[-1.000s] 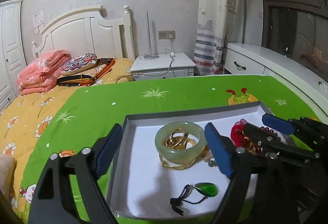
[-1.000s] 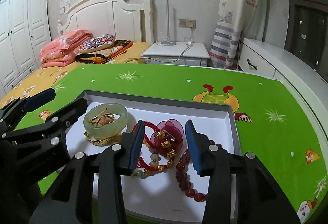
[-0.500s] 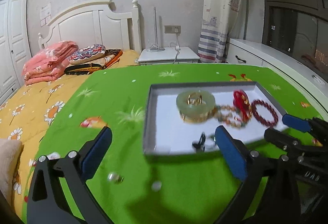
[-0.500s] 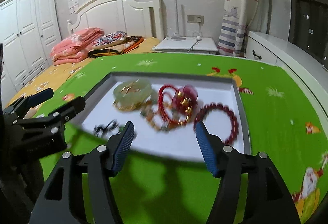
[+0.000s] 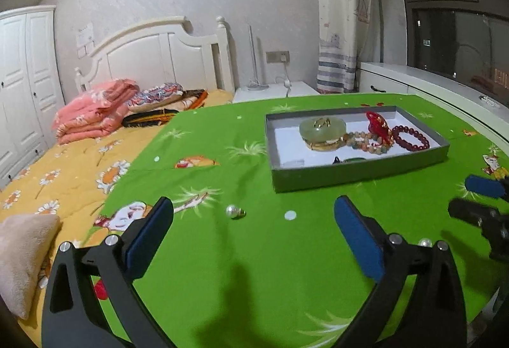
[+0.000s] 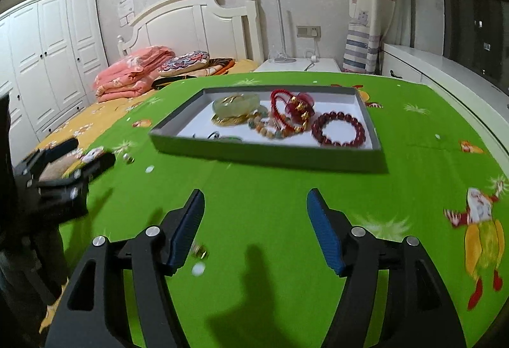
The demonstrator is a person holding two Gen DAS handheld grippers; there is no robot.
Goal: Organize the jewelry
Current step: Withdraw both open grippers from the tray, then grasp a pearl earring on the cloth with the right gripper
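Both the left tongs (image 5: 253, 231) and right tongs (image 6: 256, 225) gape wide and empty above the green table (image 5: 286, 268). A loose pearl earring (image 5: 234, 212) lies ahead of the left pair, well short of the tray (image 5: 356, 174); a low, centred pinch likely suits it.

Bed: white headboard (image 5: 152, 52) at the far left, yellow flowered quilt (image 5: 63, 169) over it.
Bedding: folded pink blanket (image 5: 95, 112) beside a patterned pillow (image 5: 156, 96), far left.
Wardrobe: white doors (image 6: 47, 61), far left.
Nightstand: white (image 6: 299, 64), far centre.
Curtain: striped (image 5: 340, 29), far right.
Cloth: green (image 5: 254, 252), near.
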